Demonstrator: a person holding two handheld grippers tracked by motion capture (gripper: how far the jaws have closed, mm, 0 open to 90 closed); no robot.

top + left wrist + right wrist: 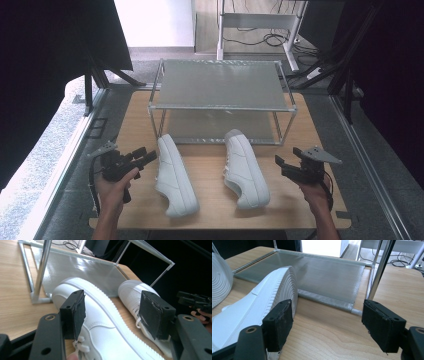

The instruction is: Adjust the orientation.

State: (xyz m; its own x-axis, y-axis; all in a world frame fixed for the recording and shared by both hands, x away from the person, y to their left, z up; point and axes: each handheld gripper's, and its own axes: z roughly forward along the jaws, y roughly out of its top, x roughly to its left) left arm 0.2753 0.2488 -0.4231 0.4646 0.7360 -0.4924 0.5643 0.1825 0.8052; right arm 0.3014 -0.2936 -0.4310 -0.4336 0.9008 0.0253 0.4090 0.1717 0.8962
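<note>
Two white sneakers [175, 175] on table [210, 215]

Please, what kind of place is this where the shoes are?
Probably a lab or workshop set up for recording demonstrations, not a home. A wooden table carries a two-shelf rack and two white sneakers, black curtains hang at both sides, and loose cables lie on the floor behind.

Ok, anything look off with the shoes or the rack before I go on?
Both shoes lie tipped on their sides rather than upright on their soles: the left shoe and the right shoe, toes toward the rack. The rack stands square, both shelves bare. No damage or spill shows. Both grippers are open, holding nothing.
</note>
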